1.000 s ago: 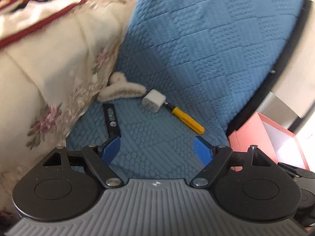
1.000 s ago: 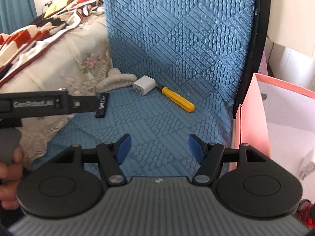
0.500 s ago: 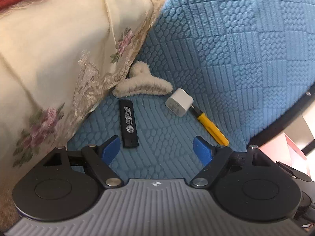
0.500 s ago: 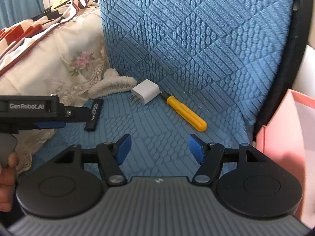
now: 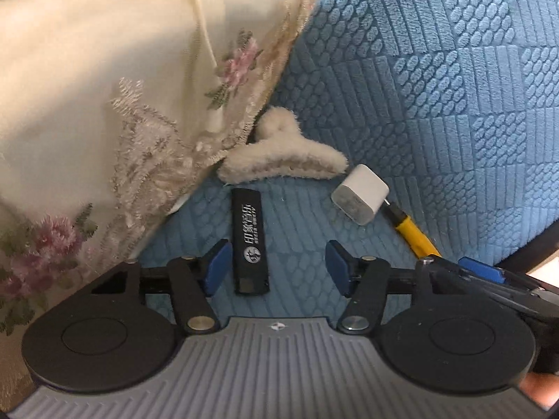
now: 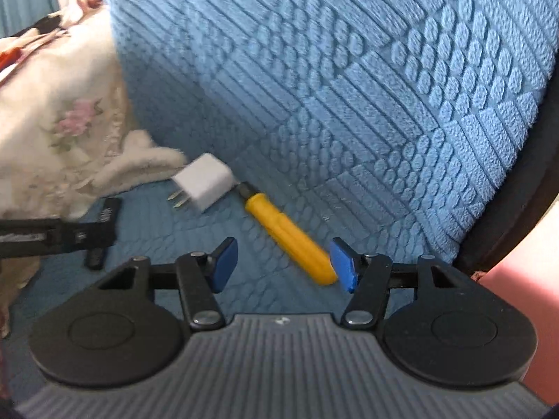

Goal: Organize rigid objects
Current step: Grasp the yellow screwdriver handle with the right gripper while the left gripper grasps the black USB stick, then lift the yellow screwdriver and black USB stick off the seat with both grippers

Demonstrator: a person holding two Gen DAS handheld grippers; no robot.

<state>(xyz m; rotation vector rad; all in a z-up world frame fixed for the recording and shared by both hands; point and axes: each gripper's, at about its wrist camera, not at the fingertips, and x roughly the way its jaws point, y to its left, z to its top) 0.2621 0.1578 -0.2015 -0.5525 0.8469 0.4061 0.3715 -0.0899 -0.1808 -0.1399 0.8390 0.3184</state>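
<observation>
The left gripper (image 5: 276,267) is hovering with its jaws just narrowing yet still apart, the flat black printed bar (image 5: 250,241) lying between them on the quilted blue chair cover (image 5: 436,104), untouched; the right gripper (image 6: 283,263) is likewise closing but parted, the yellow-handled screwdriver (image 6: 290,237) lying by its right pad; the white plug adapter (image 6: 204,185) is resting beside the fluffy cream hair claw (image 5: 279,157).

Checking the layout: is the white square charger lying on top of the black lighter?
No, the white square charger lies apart from the black lighter.
</observation>
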